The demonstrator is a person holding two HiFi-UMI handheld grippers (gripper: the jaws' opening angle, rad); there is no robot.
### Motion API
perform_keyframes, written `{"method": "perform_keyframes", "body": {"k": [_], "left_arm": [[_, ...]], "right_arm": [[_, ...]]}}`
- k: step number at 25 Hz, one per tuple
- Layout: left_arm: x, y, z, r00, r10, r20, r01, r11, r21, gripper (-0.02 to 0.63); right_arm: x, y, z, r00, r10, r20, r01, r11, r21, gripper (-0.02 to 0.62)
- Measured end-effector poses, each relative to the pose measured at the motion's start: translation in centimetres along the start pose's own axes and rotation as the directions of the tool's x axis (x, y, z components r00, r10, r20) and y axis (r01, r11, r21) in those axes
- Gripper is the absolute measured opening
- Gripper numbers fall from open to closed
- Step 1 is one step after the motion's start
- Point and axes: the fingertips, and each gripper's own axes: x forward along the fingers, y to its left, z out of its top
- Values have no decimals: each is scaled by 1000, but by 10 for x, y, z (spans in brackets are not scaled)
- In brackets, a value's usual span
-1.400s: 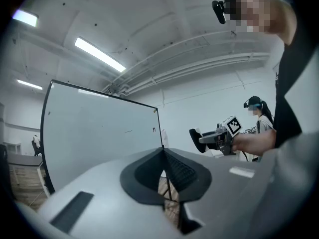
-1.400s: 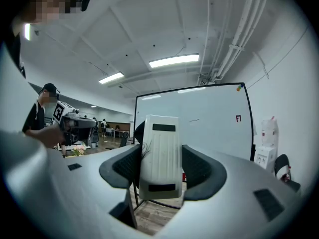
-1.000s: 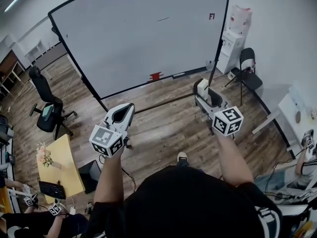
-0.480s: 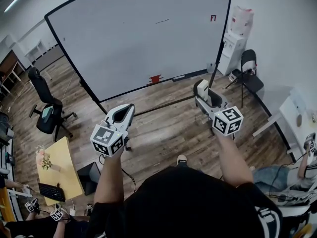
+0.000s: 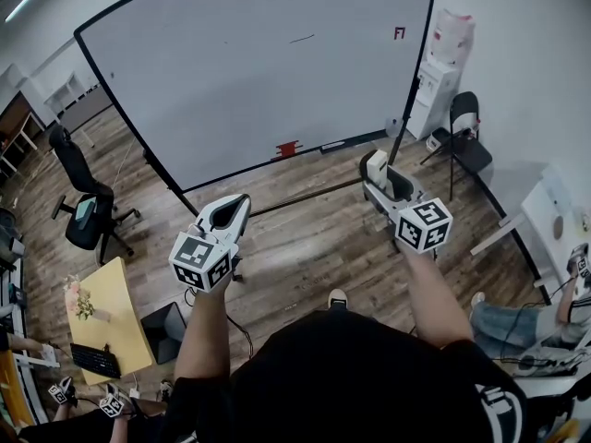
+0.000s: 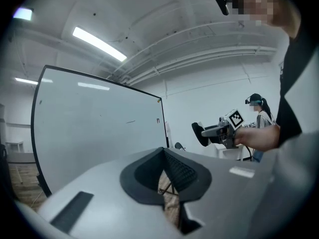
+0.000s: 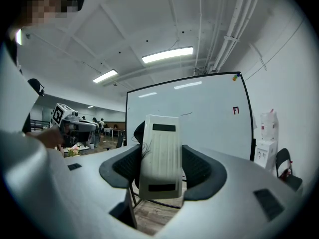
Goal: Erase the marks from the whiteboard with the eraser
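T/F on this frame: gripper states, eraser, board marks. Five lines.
1. The right gripper is shut on the eraser. True.
2. The left gripper holds a marker. False: its jaws are together, with nothing between them.
3. The whiteboard is clean. False: a dark stroke and a red mark show on it.
4. The eraser touches the whiteboard. False: it is held apart from it.
5. A black chair stands right of the whiteboard. True.

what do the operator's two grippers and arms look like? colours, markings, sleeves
The left gripper and the right gripper look alike. Each has a pale grey-white shell that tapers toward the jaws, with black ribbed pads lining them. Each carries a cube of black-and-white square markers near the hand. The person wears a black short-sleeved top, and the forearms are bare.
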Motion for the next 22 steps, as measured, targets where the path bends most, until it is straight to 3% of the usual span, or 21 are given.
{"method": "perform_keyframes", "body": {"k": [22], "left_arm": [[32,26,-15,999,27,-29,-28,999,-16,11]], "right_arm": [[35,-20,-13,999,23,-28,-23,1000,0,249]]}}
